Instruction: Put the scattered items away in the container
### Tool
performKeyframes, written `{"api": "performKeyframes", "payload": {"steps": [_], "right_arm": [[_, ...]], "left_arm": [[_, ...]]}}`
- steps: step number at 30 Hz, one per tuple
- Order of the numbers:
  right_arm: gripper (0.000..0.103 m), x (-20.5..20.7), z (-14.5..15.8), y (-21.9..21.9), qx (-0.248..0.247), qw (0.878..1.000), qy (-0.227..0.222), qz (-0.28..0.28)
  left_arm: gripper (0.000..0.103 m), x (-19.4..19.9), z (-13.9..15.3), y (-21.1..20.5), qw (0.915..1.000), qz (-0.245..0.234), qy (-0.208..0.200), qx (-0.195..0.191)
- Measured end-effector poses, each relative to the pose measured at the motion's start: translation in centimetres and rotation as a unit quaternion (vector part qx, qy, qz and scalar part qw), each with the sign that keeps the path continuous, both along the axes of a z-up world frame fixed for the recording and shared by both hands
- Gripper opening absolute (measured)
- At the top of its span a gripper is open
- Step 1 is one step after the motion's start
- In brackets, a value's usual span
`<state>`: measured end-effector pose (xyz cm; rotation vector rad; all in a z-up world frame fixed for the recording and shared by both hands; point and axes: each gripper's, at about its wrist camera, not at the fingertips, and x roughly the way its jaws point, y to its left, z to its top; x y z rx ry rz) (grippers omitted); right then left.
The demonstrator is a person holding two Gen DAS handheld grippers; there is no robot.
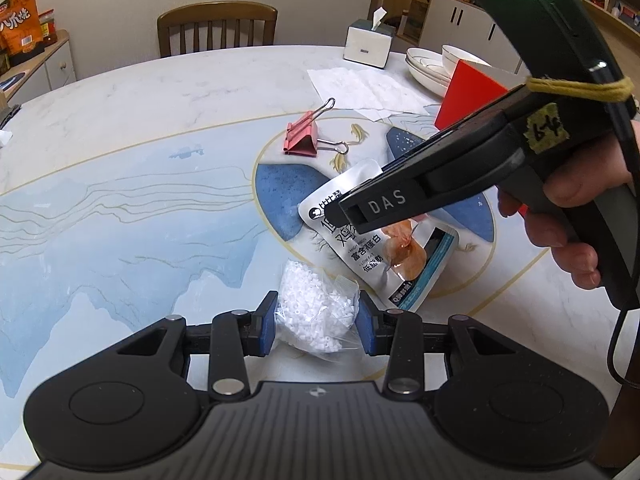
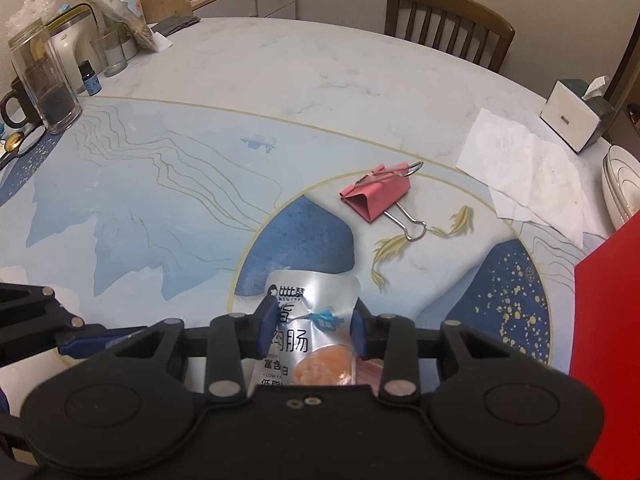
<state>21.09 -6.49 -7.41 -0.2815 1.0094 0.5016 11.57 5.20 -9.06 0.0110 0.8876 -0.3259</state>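
A silver snack pouch (image 2: 310, 320) printed with Chinese characters lies flat on the painted surface (image 2: 192, 208), near its centre over a blue hill motif. The right hand-held gripper (image 2: 310, 330) straddles the pouch's upper end, its blue pads (image 2: 266, 330) against the foil, which puckers between them; it appears to be gripping the pouch, though the view from behind leaves the firmness of the pinch uncertain. In the left wrist view the same pouch (image 1: 380, 252) shows under the right hand-held gripper (image 1: 340, 216), held by a person's hand (image 1: 560, 232). Just beside the pouch's lower corner sits a clear bag of small white beads (image 1: 316, 316), and the left hand-held gripper (image 1: 316, 324) is clamped on it, the pads pressing its two sides. Farther out a pink binder clip (image 2: 378, 196) lies on its side, apart from the pouch. A red container (image 2: 608, 320) stands at the right edge of the surface, beside a creased sheet of white paper (image 2: 528, 184), stacked white bowls (image 1: 430, 66) and a tissue box (image 1: 370, 42). A wooden chair (image 2: 448, 24) stands at the far side.
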Motion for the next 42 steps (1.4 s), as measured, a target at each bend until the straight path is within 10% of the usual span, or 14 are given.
{"api": "performKeyframes", "payload": {"steps": [8,42], "right_arm": [[0.005,-0.3,1.8,-1.0,0.031,1.0,-0.001,-0.004],[0.004,-3.9,8.6,-11.3,0.131,0.989,-0.005,-0.066]], "left_arm": [[0.038,0.3,0.3,-0.4,1.0,0.003,-0.006,0.0],[0.038,-1.2,5.8,-5.6,0.9991,-0.018,-0.038,-0.012]]}}
